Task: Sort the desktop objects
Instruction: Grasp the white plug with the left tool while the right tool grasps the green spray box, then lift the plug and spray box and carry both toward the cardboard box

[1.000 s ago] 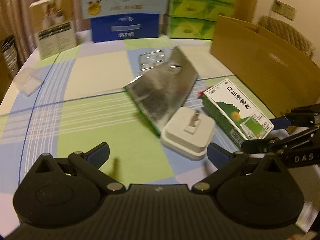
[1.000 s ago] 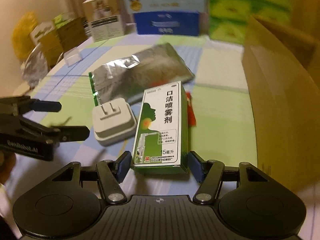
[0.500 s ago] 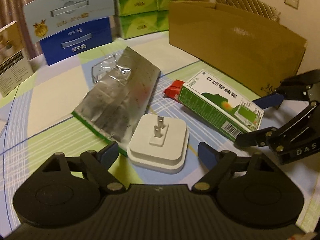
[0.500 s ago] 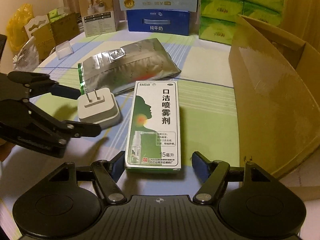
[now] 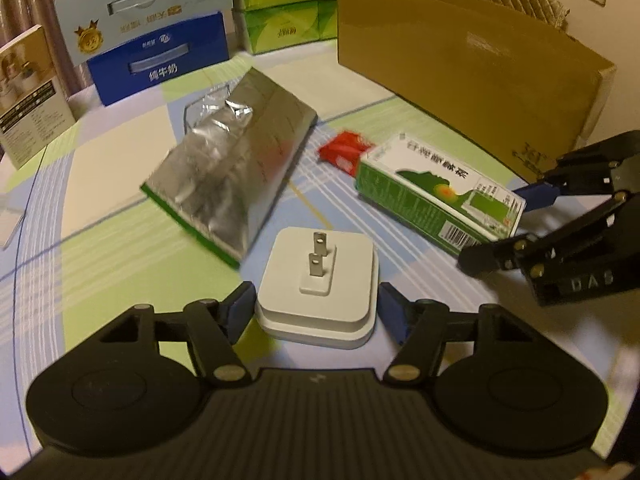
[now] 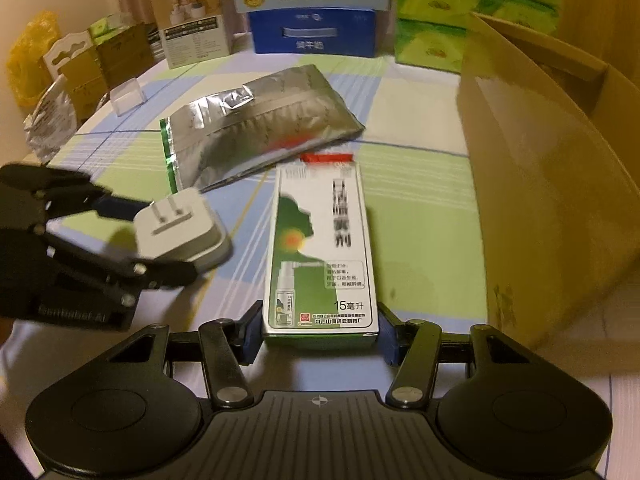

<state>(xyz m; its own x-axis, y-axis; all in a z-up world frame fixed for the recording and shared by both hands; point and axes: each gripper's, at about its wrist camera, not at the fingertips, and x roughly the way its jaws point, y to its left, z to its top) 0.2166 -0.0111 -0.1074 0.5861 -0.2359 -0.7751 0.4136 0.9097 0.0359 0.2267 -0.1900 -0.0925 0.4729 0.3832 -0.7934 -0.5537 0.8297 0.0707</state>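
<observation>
A white plug adapter (image 5: 320, 280) lies prongs up on the checked tablecloth. My left gripper (image 5: 316, 312) has it between its blue pads; the jaws are closing and both pads touch its sides. The right wrist view shows the same adapter (image 6: 180, 236) in the left gripper (image 6: 160, 240), slightly tilted. A green and white spray box (image 6: 320, 240) lies lengthwise ahead of my right gripper (image 6: 319, 336). That gripper's jaws are closing and its pads press the box's near end. In the left wrist view the box (image 5: 432, 196) sits at the right, held by the right gripper (image 5: 496, 226).
A silver foil pouch (image 5: 240, 160) lies behind the adapter, and a small red packet (image 5: 344, 150) sits at the spray box's far end. A large open cardboard box (image 6: 540, 180) stands on the right. A blue carton (image 5: 160, 60) and green tissue packs (image 5: 280, 20) line the back.
The left gripper came forward around the adapter and its jaws narrowed onto it. The right jaws widened briefly, then narrowed onto the spray box. The adapter now looks tilted.
</observation>
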